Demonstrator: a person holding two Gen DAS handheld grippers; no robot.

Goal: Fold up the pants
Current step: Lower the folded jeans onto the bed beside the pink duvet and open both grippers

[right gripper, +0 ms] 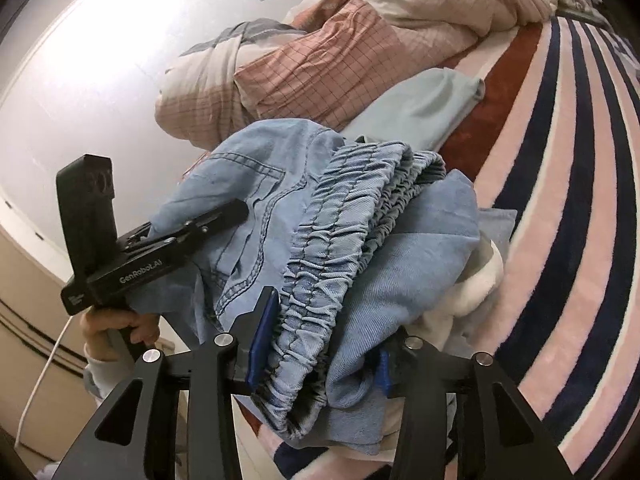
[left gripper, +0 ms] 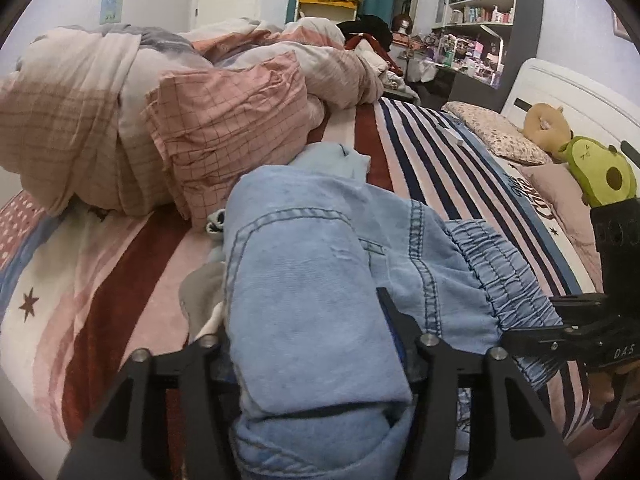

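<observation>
1. Left wrist view, nearest the lens: the left gripper (left gripper: 316, 344) has a thick folded roll of the pale denim pants (left gripper: 320, 280) between its two fingers. The jaws stand about half apart and the cloth fills the gap; whether the pads still press on it I cannot tell.
2. Right wrist view, nearest the lens: the right gripper (right gripper: 320, 344) straddles the gathered elastic waistband (right gripper: 340, 232), with its blue pads on either side. Its jaws are partly apart, and here too I cannot tell grip from mere contact.
3. The pants lie bunched near the edge of the bed, on the striped blanket (left gripper: 440, 152). With the waistband on one side and the folded leg on the other, each gripper has one end, which looks like a fold being set down.
4. Under and beside the denim sit a white garment (right gripper: 480, 280) and a light blue cloth (right gripper: 420, 108), so the pile is uneven and the fold may slump.
5. Further back, a checked pink duvet (left gripper: 224, 128) is heaped out of the way.
6. Farthest, an avocado plush toy (left gripper: 600, 168) rests by the headboard (left gripper: 560, 88).
</observation>
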